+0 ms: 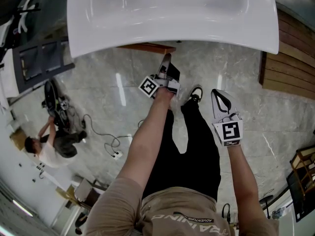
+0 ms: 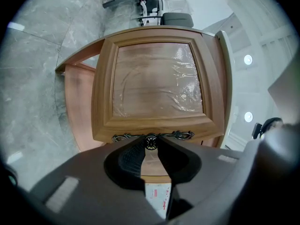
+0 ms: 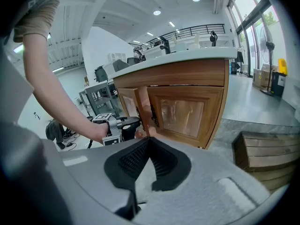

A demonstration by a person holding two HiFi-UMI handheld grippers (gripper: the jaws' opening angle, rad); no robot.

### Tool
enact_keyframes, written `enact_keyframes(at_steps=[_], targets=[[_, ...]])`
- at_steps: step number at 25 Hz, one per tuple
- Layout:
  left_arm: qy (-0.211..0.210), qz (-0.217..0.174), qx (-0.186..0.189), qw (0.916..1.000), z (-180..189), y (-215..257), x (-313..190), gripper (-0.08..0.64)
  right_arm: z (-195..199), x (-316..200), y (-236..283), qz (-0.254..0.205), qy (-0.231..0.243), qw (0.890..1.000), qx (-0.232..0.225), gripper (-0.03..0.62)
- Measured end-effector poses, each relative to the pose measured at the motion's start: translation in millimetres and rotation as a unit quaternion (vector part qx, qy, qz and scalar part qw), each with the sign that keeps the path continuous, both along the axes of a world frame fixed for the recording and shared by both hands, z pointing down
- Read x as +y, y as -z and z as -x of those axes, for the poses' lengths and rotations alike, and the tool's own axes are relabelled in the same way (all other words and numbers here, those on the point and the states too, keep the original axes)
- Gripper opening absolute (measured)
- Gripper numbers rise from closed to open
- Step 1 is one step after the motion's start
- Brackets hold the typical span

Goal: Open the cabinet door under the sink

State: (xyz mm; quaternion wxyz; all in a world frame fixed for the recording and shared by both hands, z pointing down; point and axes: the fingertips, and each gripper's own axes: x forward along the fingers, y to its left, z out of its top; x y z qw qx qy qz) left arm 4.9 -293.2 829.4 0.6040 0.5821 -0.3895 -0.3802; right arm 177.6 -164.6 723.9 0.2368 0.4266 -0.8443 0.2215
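The left gripper (image 1: 166,63) reaches in below the front edge of the sink (image 1: 167,18), its tips at the handle (image 2: 151,137) of the cabinet door (image 2: 157,86) straight ahead. The right gripper (image 1: 216,93) hangs to its right, further back from the cabinet. A wooden platform (image 3: 269,161) lies on the floor (image 1: 113,87) right of that gripper. A crouching person (image 1: 51,146) is well off to the left.

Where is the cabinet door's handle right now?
In the left gripper view, the handle lies along the wooden door's near edge, its knob pinched at the left gripper's tips.
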Motion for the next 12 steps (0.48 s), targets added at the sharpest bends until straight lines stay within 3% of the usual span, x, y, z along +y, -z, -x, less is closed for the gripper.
enact_keyframes(at_steps=[4, 12], targets=[[-0.005, 0.005, 0.013, 0.9999, 1.0, 1.6, 12.6, 0.094, 9.1, -1.1, -6.9, 0.005, 0.006, 1.0, 0.008, 0.002], [-0.057, 0.008, -0.004, 0.9983, 10.6, 0.9, 29.3, 0.094, 47.7, -4.5, 4.0, -0.002, 0.019, 1.0, -0.002, 0.003]])
